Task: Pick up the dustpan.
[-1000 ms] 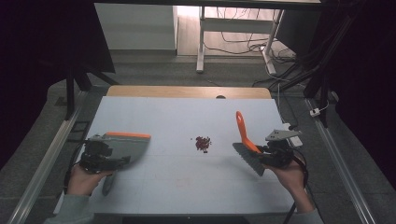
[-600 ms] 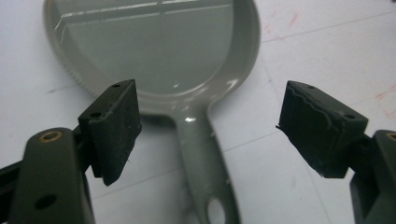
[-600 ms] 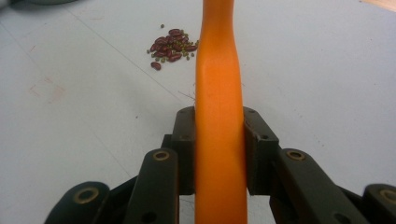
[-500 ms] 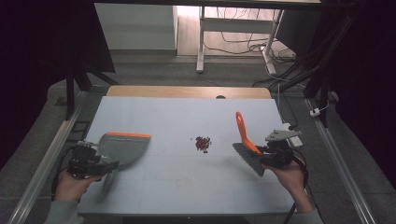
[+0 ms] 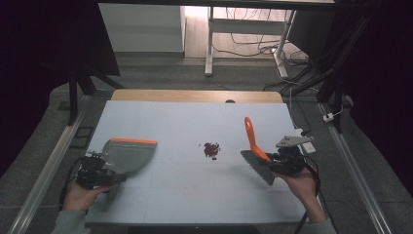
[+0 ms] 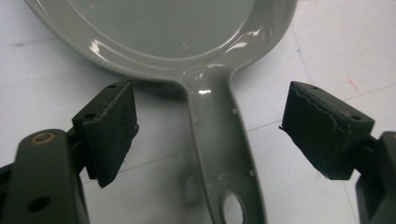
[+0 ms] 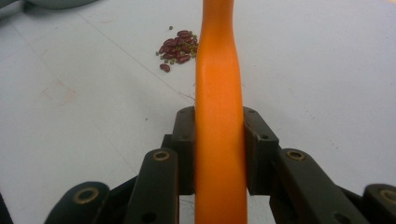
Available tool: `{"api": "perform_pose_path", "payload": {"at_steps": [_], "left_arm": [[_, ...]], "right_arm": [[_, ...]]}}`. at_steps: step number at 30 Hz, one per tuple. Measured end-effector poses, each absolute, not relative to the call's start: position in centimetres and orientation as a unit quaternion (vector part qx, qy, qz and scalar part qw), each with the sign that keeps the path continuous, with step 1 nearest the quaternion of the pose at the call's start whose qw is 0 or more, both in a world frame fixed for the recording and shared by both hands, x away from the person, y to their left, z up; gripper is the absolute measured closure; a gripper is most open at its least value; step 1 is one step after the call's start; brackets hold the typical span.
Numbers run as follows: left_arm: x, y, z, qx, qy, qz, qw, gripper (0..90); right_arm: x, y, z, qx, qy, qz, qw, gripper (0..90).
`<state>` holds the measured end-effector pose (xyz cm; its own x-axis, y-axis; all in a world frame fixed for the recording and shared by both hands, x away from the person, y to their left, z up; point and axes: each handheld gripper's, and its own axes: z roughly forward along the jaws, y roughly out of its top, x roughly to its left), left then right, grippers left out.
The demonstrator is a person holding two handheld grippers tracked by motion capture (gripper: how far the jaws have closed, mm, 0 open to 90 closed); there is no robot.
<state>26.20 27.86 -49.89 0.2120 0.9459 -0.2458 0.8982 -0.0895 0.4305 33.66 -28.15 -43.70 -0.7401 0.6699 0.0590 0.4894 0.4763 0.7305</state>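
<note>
Pale blue and bare but for my work, the counter [image 5: 195,195] in the high view carries one grey plastic dustpan with an orange lip [image 5: 127,153] at the left, one small pile of dark red beans [image 5: 211,149] in the middle, and one hand brush with an orange handle and grey bristles [image 5: 257,155] at the right. My left hand-held gripper [image 5: 111,178] sits at the pan's handle end; my right hand-held gripper [image 5: 278,165] has the brush, bristles well apart from the pile.

From the left gripper view, the jaws stand wide apart on either side of the grey pan handle [image 6: 224,158], touching nothing (so the pan isn't gripped yet).

From the right gripper view, the jaws are clamped on the orange brush handle [image 7: 219,116], with the beans [image 7: 178,50] lying ahead, a few small greenish ones mixed in.

I judge the sweep hardly begun: brush in hand, pan still to grasp, beans still to sweep in.
</note>
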Motion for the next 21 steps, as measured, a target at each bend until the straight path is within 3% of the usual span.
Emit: {"api": "perform_pose_path", "payload": {"at_steps": [10,21], "left_arm": [[26.8,27.3,-51.2,0.74,0.624,0.03,0.25,21.2],[27.1,27.1,-52.0,0.736,0.624,0.031,0.261,35.3]], "right_arm": [[33.7,-28.2,-43.7,0.341,0.851,0.381,0.118,70.4],[33.7,-28.2,-43.8,0.341,0.852,0.379,0.119,70.4]]}}
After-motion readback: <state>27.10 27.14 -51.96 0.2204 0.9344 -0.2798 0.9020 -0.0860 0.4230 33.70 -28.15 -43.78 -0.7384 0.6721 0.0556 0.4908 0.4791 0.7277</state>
